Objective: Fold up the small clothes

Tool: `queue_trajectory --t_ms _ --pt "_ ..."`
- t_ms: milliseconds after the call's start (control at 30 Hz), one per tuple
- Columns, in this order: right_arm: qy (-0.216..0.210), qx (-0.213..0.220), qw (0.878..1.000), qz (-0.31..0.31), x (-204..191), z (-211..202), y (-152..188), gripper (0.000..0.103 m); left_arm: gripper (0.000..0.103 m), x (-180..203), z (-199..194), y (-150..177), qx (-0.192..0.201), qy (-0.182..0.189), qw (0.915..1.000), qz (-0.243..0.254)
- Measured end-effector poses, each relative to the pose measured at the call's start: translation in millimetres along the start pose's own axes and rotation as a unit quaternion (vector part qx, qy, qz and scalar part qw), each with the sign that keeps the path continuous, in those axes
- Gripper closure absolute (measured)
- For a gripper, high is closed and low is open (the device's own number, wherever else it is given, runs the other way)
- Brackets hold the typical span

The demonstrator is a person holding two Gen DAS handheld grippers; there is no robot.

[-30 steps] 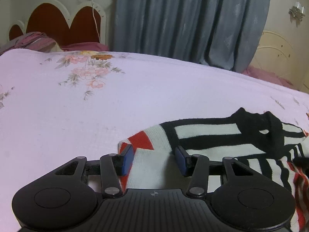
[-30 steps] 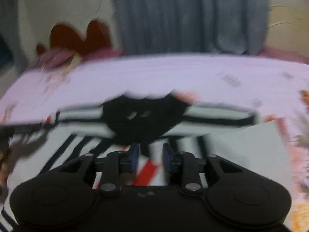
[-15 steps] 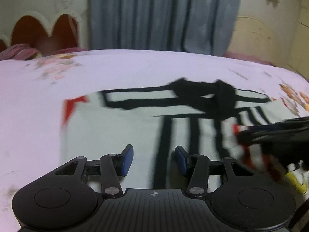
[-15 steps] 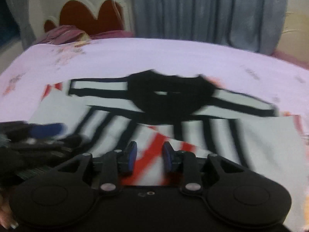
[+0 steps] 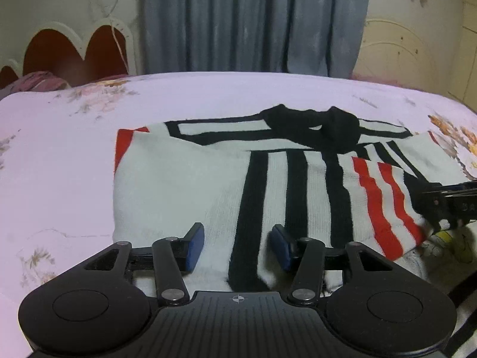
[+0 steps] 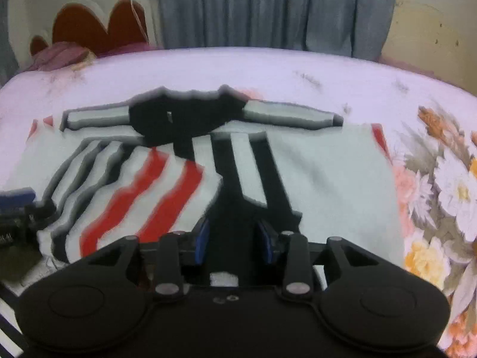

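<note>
The striped garment lay flat on the bed, collar toward 12 o'clock. Both claws were opening, unclenched: left gripper, right gripper. Risk: the folded sleeve could spring back once released.

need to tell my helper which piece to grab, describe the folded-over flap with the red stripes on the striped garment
On the pale floral bedsheet lies a white striped garment with a black collar at its far edge. In the left wrist view, a flap is folded over its right side. It alone carries two red stripes; the cloth beside it has only black stripes.
</note>
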State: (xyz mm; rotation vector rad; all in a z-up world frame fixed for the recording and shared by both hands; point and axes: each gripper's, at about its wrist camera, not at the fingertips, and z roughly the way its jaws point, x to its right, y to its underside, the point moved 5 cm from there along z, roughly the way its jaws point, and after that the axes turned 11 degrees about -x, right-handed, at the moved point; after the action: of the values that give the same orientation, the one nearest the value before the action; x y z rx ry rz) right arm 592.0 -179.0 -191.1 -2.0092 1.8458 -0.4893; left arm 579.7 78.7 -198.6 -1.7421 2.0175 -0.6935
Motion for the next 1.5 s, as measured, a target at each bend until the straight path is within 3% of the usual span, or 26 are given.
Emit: queue_trajectory --t_ms 133,300,367,600,767,833,933,1033,1433,1467,1500 --pt "0.001 0.031 1.0 0.005 5.2 -30.5 -1.8 0.067 0.053 0.4 -25.1 1.4 0.029 0.003 0.9996 -0.006" --pt "-0.035 0.033 0.999 -0.019 -17.7 -34.8 6.0 0.066 0.053 17.2 -19.1 16.3 0.004 0.0 1.0 0.006" --pt "-0.012 0.004 0.999 -0.035 -30.9 -20.8 12.3 0.066 0.052 18.5 -13.5 20.0 0.001 -0.005 0.9999 0.013" --pt "0.0 0.017 0.999 -0.032 -27.9 -20.5 17.3 0.066 0.049 14.1 -14.4 20.9 -0.001 0.001 0.9997 0.023" --pt "0.054 0.012 0.998 0.029 9.1 -24.3 19.2 0.063 0.049 5.8 -18.4 25.1 -0.004 0.003 0.9999 0.016" --pt "0.032 0.005 0.998 0.052 20.7 -22.5 19.4 0.063 0.049 6.4 -17.6 26.0 -0.003 0.001 0.9998 0.018" --pt "0.036 0.002 0.998 0.042 17.9 -18.4 17.2 0.063 0.049 7.4 -18.4 24.5 -0.007 -0.002 0.9999 0.013" --pt "0.035 0.009 0.998 0.045 14.5 -24.6 15.1 0.07 0.049 4.0 -26.4 24.1 0.004 -0.011 0.9999 -0.001" --pt "0.006 0.008 0.999 0.037 23.9 -16.6 22.5 0.062 0.047 7.0 -21.1 28.9 -0.01 -0.034 0.9992 0.016" --pt "0.002 0.003 0.999 0.036 24.7 -19.3 21.3 0.061 0.046 6.6 -26.2 27.4 -0.011 -0.035 0.9992 0.013" --pt "0.0 0.0 0.999 0.037 26.6 -25.8 20.3 0.054 0.034 5.2 -34.5 27.5 -0.004 -0.037 0.9993 0.009"
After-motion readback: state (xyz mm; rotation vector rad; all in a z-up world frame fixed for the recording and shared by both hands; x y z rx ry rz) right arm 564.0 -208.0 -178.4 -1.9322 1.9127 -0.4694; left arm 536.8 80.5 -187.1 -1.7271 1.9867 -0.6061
